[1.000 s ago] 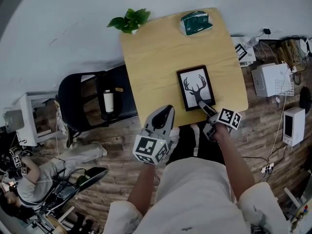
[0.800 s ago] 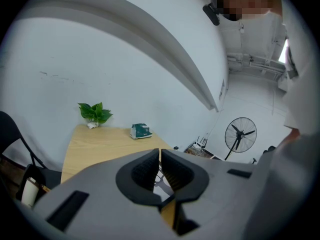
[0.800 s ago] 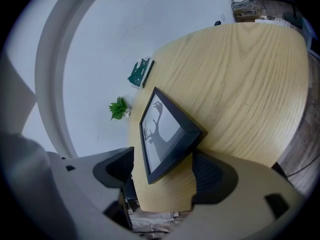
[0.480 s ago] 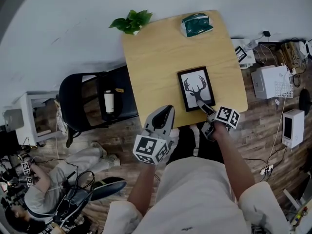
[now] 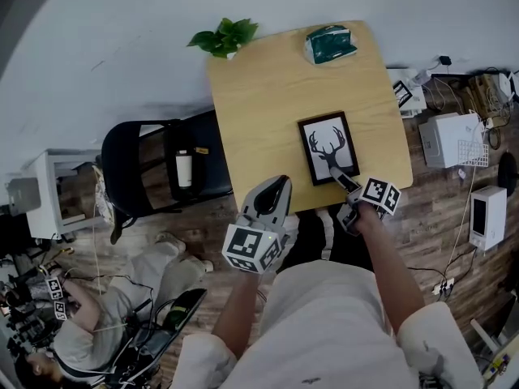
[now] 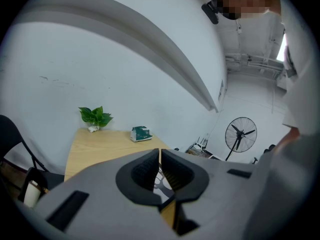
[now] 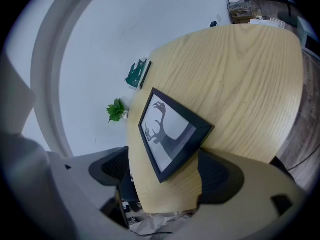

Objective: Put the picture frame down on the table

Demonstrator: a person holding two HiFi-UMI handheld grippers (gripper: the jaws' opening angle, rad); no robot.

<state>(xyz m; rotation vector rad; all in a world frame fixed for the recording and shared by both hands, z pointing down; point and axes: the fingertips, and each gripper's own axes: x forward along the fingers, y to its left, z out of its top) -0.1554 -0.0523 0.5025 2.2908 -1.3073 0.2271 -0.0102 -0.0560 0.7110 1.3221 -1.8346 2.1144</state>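
The picture frame (image 5: 328, 147), black-edged with a deer silhouette, lies flat on the wooden table (image 5: 268, 96) near its front right edge. My right gripper (image 5: 340, 176) stands at the frame's near edge. In the right gripper view its jaws have just been opening. They stand wide on either side of the frame's (image 7: 170, 131) near corner, and the pads do not press on it. My left gripper (image 5: 276, 186) hovers off the table's front edge, left of the frame. Its fingers (image 6: 150, 170) are shut together with nothing between them.
A potted plant (image 5: 223, 35) and a green packet (image 5: 328, 44) sit at the table's far edge. A black chair (image 5: 162, 168) stands left of the table. White boxes (image 5: 454, 132) and cables lie on the floor at the right. A person (image 5: 97, 322) crouches at the lower left.
The frame and both grippers keep their places. The person on the floor at the lower left has shifted.
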